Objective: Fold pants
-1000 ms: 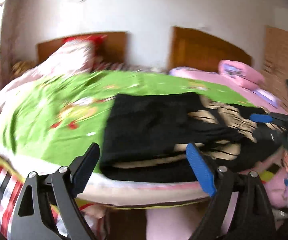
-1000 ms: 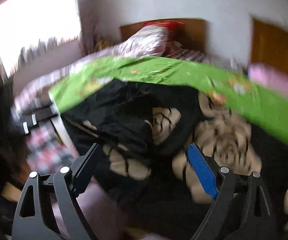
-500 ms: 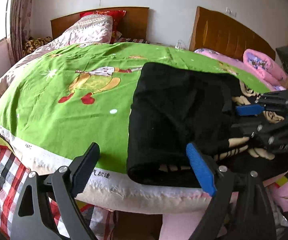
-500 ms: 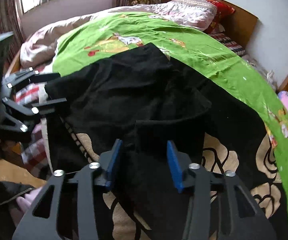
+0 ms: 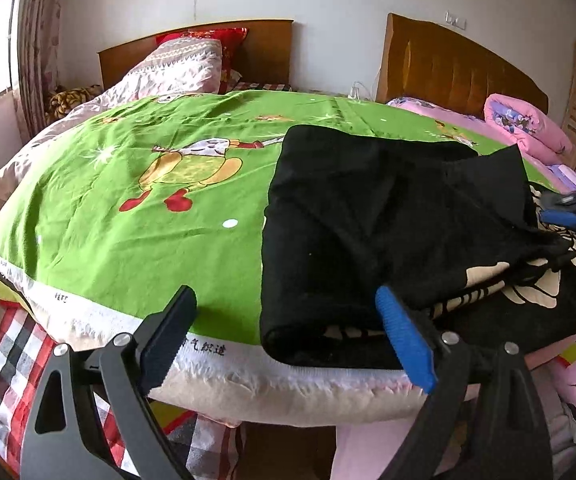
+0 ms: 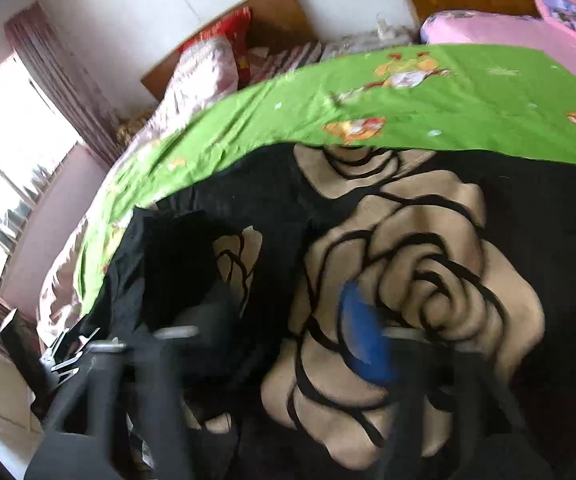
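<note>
At four o'clock on the bed [image 5: 99, 240], smooth the folded black pants [image 5: 368, 216] flat before you re-pinch with your spread, empty right gripper [image 6: 283, 320], whose jaws have just been opening.

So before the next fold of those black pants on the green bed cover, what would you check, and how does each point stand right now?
1. Left gripper open and empty: ok.
2. Right gripper clear of cloth: ok; its jaws have just been opening, nothing between them.
3. Black pants lying flat: not ok, the top layer is rumpled.
4. Pants fully on the green cartoon bed cover: not ok, they partly overlie a black blanket with beige roses.
5. Edges aligned: cannot tell.
</note>
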